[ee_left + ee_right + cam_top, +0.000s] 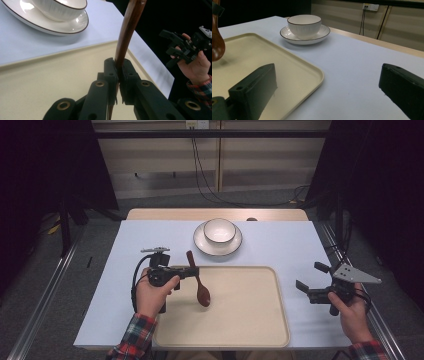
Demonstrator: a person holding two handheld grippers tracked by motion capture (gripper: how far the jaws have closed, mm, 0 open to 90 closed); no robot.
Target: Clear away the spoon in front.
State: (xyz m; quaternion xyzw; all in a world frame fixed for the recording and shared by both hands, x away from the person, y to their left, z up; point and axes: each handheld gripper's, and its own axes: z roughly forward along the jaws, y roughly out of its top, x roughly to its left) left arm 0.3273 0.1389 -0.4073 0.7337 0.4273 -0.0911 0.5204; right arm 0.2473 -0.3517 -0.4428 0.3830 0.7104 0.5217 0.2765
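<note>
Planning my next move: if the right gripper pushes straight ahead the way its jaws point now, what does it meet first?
Probably the tray: the right gripper, jaws open, points left toward its near rim above the blue cloth. Its height above the rim is unclear, so it might pass over.

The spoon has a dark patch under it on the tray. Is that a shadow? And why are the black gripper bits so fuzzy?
Yes: in the right gripper view a soft shadow lies on the tray below the spoon. In the left gripper view the left gripper sits close to the camera, so it blurs.
</note>
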